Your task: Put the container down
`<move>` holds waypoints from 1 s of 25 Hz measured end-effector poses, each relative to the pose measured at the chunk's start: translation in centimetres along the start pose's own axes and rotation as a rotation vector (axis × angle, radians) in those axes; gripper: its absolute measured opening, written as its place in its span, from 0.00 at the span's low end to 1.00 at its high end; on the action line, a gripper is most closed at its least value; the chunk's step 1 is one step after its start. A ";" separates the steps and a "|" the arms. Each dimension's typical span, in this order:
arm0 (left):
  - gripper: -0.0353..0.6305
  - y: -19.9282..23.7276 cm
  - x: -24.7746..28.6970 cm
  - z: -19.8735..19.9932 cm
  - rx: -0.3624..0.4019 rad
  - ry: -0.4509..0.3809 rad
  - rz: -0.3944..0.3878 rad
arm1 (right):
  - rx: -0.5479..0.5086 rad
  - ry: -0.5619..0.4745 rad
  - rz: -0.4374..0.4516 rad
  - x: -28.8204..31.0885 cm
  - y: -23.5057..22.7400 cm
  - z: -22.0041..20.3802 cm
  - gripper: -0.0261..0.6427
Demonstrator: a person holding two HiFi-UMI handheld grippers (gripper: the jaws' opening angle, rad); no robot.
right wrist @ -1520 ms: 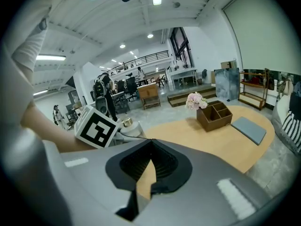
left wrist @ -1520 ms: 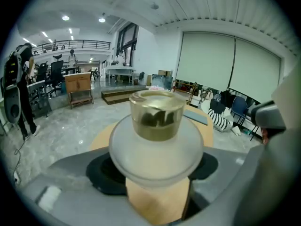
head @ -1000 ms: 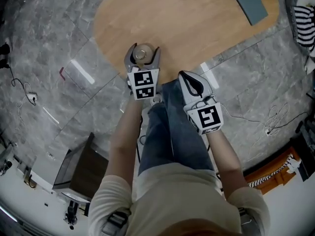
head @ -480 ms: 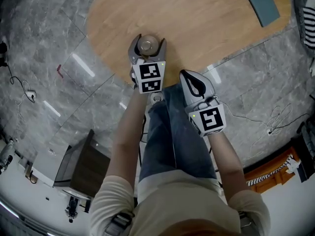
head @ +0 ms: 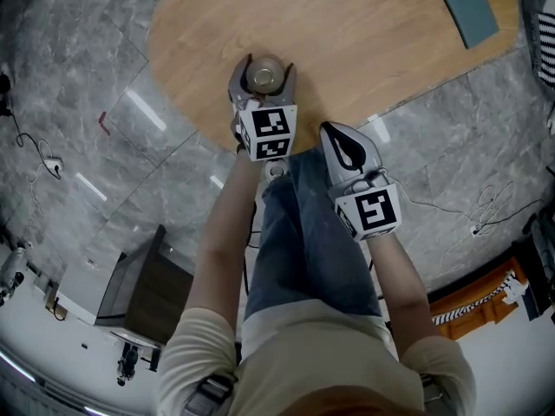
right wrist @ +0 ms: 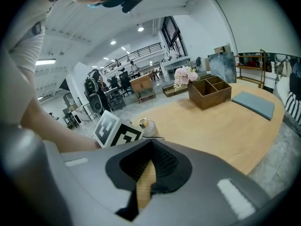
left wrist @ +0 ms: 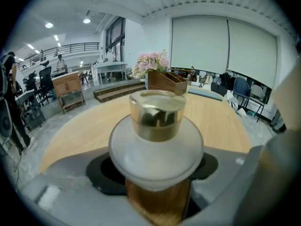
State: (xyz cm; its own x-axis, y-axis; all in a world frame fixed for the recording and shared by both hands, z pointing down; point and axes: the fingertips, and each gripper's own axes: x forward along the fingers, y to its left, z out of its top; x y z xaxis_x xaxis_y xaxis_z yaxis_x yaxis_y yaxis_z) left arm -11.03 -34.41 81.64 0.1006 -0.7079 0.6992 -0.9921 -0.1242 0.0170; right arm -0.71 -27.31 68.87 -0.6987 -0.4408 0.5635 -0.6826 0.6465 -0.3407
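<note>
The container [head: 264, 74] is a small frosted white jar with a gold cap [left wrist: 157, 114]. My left gripper [head: 264, 66] is shut on it, one jaw on each side, over the near edge of the round wooden table [head: 364, 33]. I cannot tell whether its base touches the wood. In the left gripper view the container [left wrist: 156, 145] fills the middle. My right gripper [head: 340, 137] is shut with nothing in it, off the table over the person's jeans. In its own view the right gripper [right wrist: 149, 171] shows only a thin slit, with the container [right wrist: 143, 124] beyond.
On the far side of the table stand a wooden box [right wrist: 209, 92], pink flowers [right wrist: 184, 74] and a blue-grey pad [head: 464, 7]. Grey marble floor surrounds the table. A dark cabinet [head: 147, 297] and loose cables [head: 39, 159] lie to the left.
My left gripper has carried the container forward, farther in over the table. The right gripper has barely moved.
</note>
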 end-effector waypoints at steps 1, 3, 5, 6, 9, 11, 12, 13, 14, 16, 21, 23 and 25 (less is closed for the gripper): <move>0.57 -0.1 0.0 -0.1 0.007 -0.002 0.000 | 0.003 0.000 -0.003 0.0 -0.1 -0.1 0.04; 0.57 -0.1 0.0 -0.1 0.015 -0.007 0.000 | 0.010 -0.001 -0.008 -0.1 -0.2 -0.1 0.04; 0.57 -0.1 0.0 0.0 0.016 -0.009 0.002 | 0.017 -0.006 -0.015 -0.1 -0.2 -0.1 0.04; 0.57 -0.1 0.0 0.0 0.017 -0.010 0.002 | 0.017 -0.008 -0.017 -0.1 -0.1 0.0 0.04; 0.57 -0.1 0.0 0.0 0.017 -0.009 -0.005 | 0.019 -0.015 -0.022 -0.2 0.2 0.1 0.04; 0.58 -0.4 0.1 -0.2 0.011 0.000 -0.032 | 0.025 -0.019 -0.029 -0.4 0.3 0.1 0.04; 0.61 -0.6 0.0 -0.2 0.005 0.005 -0.048 | 0.028 -0.021 -0.033 -0.6 0.4 0.0 0.04; 0.62 -0.6 -0.1 -0.2 -0.001 0.007 -0.058 | 0.029 -0.023 -0.038 -0.7 0.5 0.0 0.04; 0.63 -0.6 -0.4 -0.2 -0.004 0.007 -0.062 | 0.030 -0.027 -0.042 -1.0 0.7 0.0 0.04; 0.63 -0.4 -1.2 -0.1 0.001 0.004 -0.065 | 0.028 -0.035 -0.045 -1.5 1.2 0.0 0.04; 0.63 -0.4 -4.6 -0.7 -0.038 -0.026 -0.065 | 0.031 -0.058 -0.061 -3.2 2.6 -0.4 0.04; 0.63 -0.5 -6.4 -0.9 -0.059 -0.038 -0.062 | 0.035 -0.070 -0.068 -4.0 3.6 -0.5 0.04; 0.63 -0.8 -8.3 -1.2 -0.086 -0.045 -0.077 | 0.039 -0.079 -0.069 -4.8 4.7 -0.8 0.04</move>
State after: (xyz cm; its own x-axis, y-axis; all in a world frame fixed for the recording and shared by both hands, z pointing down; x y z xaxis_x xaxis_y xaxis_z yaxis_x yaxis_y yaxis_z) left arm -11.11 -27.66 76.69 0.1777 -0.7292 0.6609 -0.9840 -0.1206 0.1314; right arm -0.36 -21.69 65.15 -0.6632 -0.5323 0.5262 -0.7366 0.5887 -0.3328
